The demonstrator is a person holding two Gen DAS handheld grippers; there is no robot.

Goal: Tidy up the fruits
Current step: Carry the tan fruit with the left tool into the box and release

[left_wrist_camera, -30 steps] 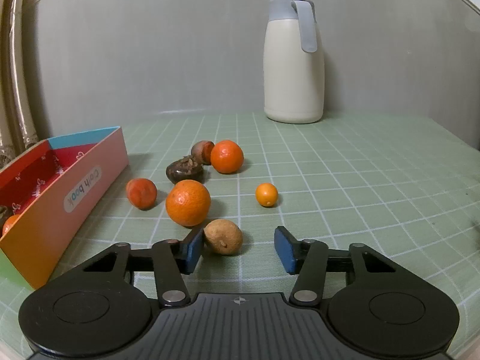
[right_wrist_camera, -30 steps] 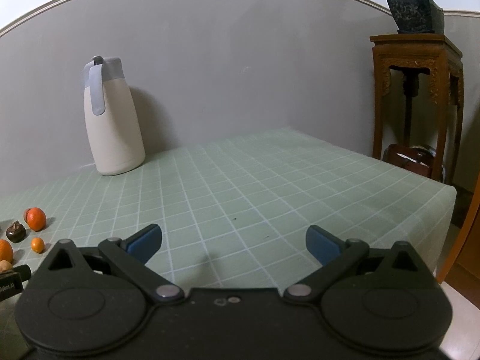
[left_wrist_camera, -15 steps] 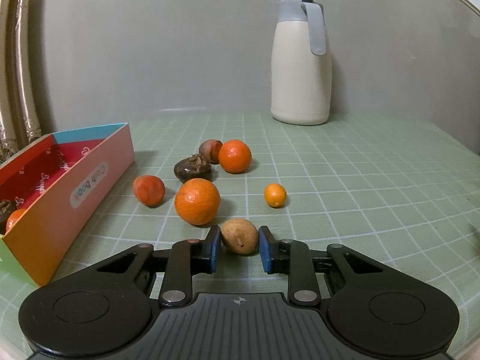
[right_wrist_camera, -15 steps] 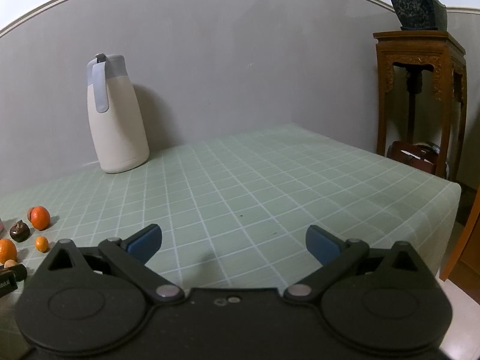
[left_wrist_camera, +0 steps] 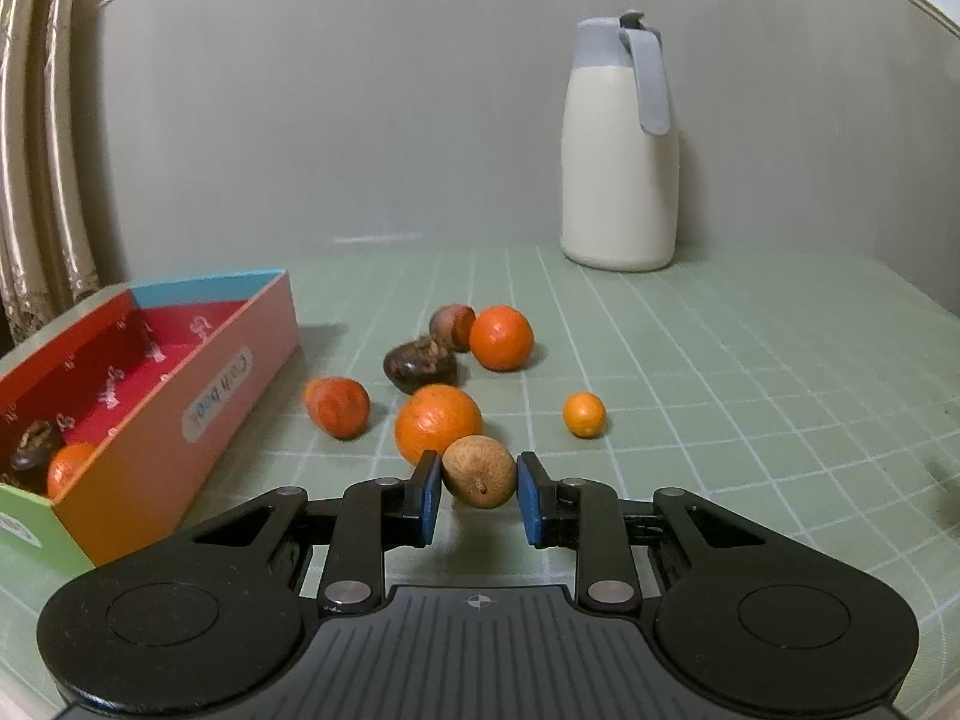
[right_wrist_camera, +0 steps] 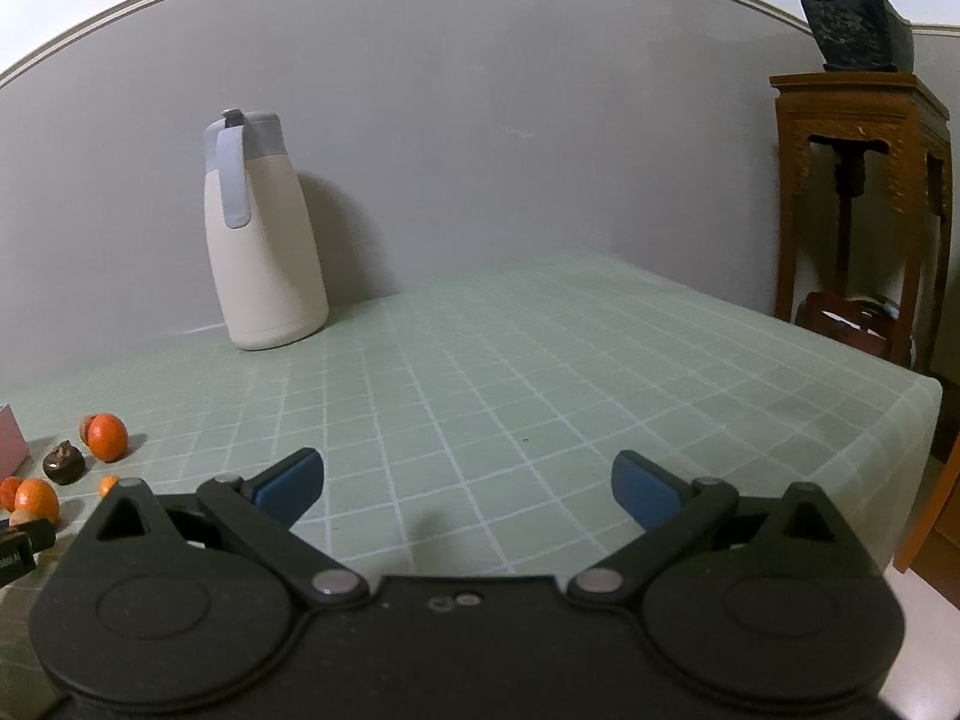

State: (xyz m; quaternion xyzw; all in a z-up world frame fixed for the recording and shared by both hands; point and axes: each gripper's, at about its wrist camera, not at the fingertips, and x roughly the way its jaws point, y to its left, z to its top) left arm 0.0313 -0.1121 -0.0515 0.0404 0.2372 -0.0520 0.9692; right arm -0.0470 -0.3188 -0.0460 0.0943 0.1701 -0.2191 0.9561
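Observation:
My left gripper is shut on a small tan-brown round fruit, its blue pads pressing both sides. Just behind it sits a large orange. Further back lie a reddish-orange fruit, a dark brown fruit, a brown nut-like fruit, another orange and a tiny kumquat. The colourful box on the left holds an orange and a dark fruit. My right gripper is open over bare tablecloth, with the fruit cluster far to its left.
A cream thermos jug with a grey lid stands at the back by the wall. The green checked tablecloth ends at the right edge, beyond which stands a wooden stand with a potted plant.
The left gripper's jaws have closed from wide apart onto the tan fruit, which now sits higher between the pads. The right gripper has stayed open and nearly still.

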